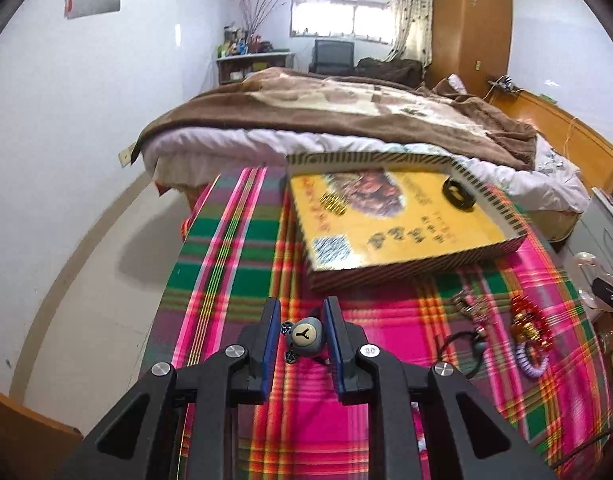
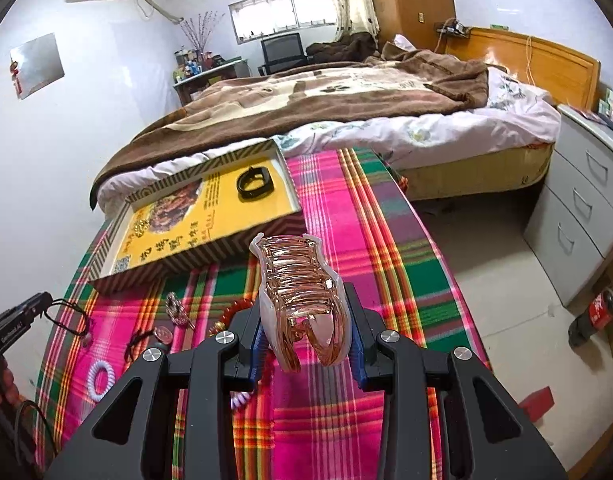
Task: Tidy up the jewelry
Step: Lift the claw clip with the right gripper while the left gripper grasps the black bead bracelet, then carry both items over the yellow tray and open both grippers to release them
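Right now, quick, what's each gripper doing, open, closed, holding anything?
Left gripper: closed on a small bear charm.
Right gripper: closed on a rose-gold hair claw clip.

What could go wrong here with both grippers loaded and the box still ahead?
1. The bear charm sits far back between the left gripper jaws, held off centre, so it may twist or slip out.
2. The hair claw in the right gripper is glossy, curved and sticks out well past the jaws, so it could pop free.
3. Both heading for the box together risks a collision.
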`<state>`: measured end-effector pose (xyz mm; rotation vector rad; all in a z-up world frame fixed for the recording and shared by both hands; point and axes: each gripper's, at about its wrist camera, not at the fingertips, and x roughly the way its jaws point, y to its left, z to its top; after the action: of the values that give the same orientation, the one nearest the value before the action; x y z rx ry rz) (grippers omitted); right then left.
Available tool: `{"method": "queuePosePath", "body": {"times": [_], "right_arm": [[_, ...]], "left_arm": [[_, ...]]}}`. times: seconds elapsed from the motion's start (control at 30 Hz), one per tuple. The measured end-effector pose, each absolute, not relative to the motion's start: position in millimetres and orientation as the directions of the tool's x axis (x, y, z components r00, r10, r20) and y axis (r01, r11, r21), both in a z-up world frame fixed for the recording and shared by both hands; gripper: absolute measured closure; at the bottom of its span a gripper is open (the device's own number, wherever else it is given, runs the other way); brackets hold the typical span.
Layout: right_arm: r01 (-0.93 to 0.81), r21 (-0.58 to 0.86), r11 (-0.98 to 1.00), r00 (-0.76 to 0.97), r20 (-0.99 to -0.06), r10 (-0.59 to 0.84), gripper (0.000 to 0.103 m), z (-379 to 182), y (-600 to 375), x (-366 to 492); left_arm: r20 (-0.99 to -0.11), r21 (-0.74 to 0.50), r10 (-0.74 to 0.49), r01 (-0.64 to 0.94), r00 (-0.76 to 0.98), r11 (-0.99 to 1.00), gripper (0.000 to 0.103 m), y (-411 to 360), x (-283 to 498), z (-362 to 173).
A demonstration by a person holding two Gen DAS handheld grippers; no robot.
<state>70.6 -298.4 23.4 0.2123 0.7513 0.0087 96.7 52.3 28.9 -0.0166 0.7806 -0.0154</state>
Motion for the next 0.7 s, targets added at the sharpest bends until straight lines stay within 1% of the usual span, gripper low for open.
{"method": "queuePosePath", "body": {"times": [0.3, 0.5, 0.7], "right_arm": [[0.036, 0.181, 0.983, 0.755, -0.649, 0.092, 0.069, 42.4, -290.9, 84.9], [-0.003, 0.171, 0.985, 0.76, -0.64, 0.113, 0.069, 51.8, -280.9, 102.4], [-0.055, 0.166, 0.985, 0.74, -0.655, 0.152, 0.069, 54.0, -269.6, 134.2]], "left_arm": [[-0.65, -0.031, -0.063, 0.057, 0.758, 0.998, 0.081, 39.2, 107.6, 61.4], [-0.622, -0.077, -0.139, 0.117, 0.771, 0.99, 0.081, 32.9, 126.6, 78.5], [-0.613, -0.124, -0.209, 0.168, 0.762, 0.978, 0.081, 23.9, 159.6, 86.4]]}}
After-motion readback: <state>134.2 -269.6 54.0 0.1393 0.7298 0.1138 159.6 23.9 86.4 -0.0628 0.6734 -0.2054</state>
